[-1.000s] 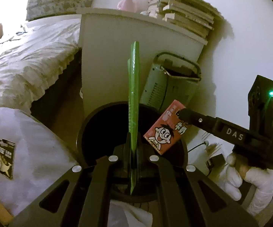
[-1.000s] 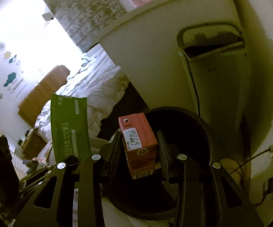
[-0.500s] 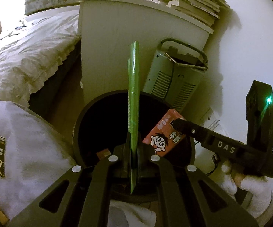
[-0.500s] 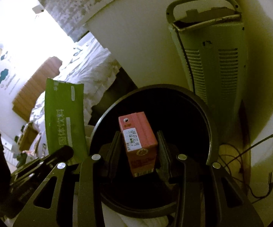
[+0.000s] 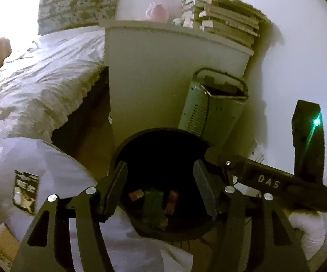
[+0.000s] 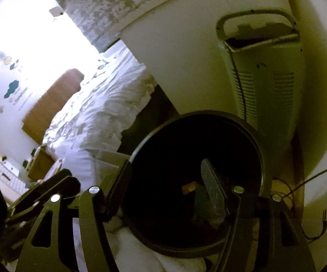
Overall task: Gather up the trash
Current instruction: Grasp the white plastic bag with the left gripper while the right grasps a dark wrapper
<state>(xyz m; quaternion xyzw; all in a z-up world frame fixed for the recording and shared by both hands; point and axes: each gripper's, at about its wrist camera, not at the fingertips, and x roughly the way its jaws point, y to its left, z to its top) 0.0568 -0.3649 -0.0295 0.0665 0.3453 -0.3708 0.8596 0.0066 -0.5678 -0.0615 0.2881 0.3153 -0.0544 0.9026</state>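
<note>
As fingers [image 5: 118, 188] gape, green wrapper [image 5: 154, 206] below in bin [image 5: 127, 145].

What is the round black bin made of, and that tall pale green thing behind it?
The bin looks like smooth black plastic: its thin rim has a dull shine, though painted metal is possible. The tall green thing, probably a heater, seems to be painted metal or hard plastic, with neat vent slots and a wire handle on top.

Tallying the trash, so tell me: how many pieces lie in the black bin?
3 visible in the black bin: an orange scrap at left, a green packet in the middle, a red carton at right; the dark may hide more.
</note>
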